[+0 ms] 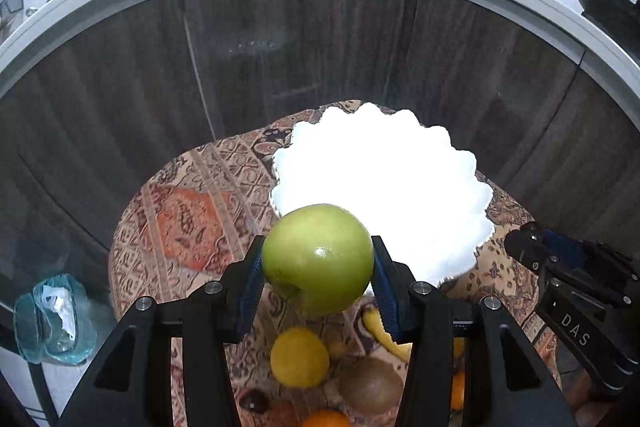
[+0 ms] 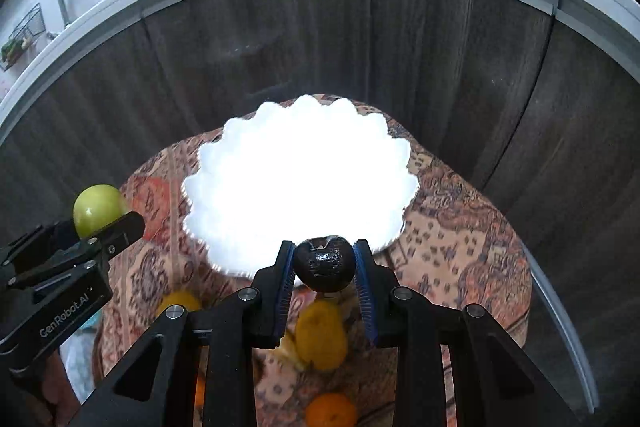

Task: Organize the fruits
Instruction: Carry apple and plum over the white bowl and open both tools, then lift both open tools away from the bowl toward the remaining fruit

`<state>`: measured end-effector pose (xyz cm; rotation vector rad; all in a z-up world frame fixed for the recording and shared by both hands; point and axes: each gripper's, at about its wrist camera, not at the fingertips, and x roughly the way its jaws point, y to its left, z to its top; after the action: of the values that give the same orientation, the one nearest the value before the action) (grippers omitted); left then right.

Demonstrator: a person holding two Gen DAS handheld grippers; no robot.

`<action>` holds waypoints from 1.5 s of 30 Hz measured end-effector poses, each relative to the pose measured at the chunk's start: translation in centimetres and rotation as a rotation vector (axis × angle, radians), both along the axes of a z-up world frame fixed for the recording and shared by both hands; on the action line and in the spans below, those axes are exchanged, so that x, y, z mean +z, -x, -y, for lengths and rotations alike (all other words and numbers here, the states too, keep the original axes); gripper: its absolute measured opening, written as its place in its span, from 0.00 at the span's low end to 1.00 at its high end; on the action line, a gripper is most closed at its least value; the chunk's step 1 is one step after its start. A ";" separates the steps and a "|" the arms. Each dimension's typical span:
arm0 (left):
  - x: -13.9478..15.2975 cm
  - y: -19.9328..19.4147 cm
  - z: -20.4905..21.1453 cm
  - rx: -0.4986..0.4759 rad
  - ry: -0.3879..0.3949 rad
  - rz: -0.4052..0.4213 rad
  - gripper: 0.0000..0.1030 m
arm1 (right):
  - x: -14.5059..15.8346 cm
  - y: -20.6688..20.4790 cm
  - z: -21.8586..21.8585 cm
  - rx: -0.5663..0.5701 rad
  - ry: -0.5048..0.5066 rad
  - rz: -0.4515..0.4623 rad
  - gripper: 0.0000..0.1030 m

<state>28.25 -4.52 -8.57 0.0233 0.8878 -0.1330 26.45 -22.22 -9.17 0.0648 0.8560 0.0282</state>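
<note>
My left claw (image 1: 318, 267) is black with blue pads, and the apple (image 1: 318, 259) in it is light green and glossy. My right claw (image 2: 324, 265) has the same colours; its plum (image 2: 324, 263) is almost black. The scalloped bowl (image 1: 460, 227) is pure white. The cloth (image 1: 180, 223) on the bench has an orange, beige and brown oriental pattern. One lemon (image 1: 299, 357) is yellow.

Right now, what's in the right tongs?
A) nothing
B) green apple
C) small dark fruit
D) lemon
C: the right tongs are shut on a small dark fruit in front of the white scalloped dish, while the green apple sits in the left tongs.
</note>
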 end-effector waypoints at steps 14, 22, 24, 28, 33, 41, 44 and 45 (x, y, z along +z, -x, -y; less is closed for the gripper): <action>-4.6 -5.5 1.8 -0.033 -0.019 -0.098 0.47 | -3.8 -4.9 1.2 -0.028 -0.012 -0.093 0.29; -6.2 -6.2 1.9 -0.024 -0.038 -0.148 0.47 | -4.4 -5.8 1.1 -0.022 -0.001 -0.105 0.31; -6.1 -6.1 1.7 -0.020 -0.054 -0.139 0.63 | -4.2 -5.8 0.9 -0.028 0.017 -0.092 0.52; -4.9 -5.8 1.2 -0.005 -0.063 -0.091 0.81 | -3.5 -5.5 0.9 -0.056 0.045 -0.061 0.70; -3.1 -5.4 0.7 0.011 -0.091 -0.025 0.98 | -2.7 -4.8 1.1 -0.099 0.059 -0.049 0.79; -1.8 -4.2 0.1 0.023 -0.085 -0.007 1.00 | -1.0 -3.4 1.0 -0.123 0.093 -0.011 0.83; -1.7 -3.6 0.0 0.022 -0.081 -0.006 1.00 | -0.5 -2.9 0.9 -0.124 0.099 0.000 0.83; -1.7 -3.4 0.0 0.022 -0.080 -0.006 1.00 | -0.4 -2.7 0.8 -0.123 0.100 0.001 0.83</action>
<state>31.62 -4.47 -10.23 0.0882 0.8985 -0.0769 29.19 -23.01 -9.55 0.0235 0.8494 -0.1298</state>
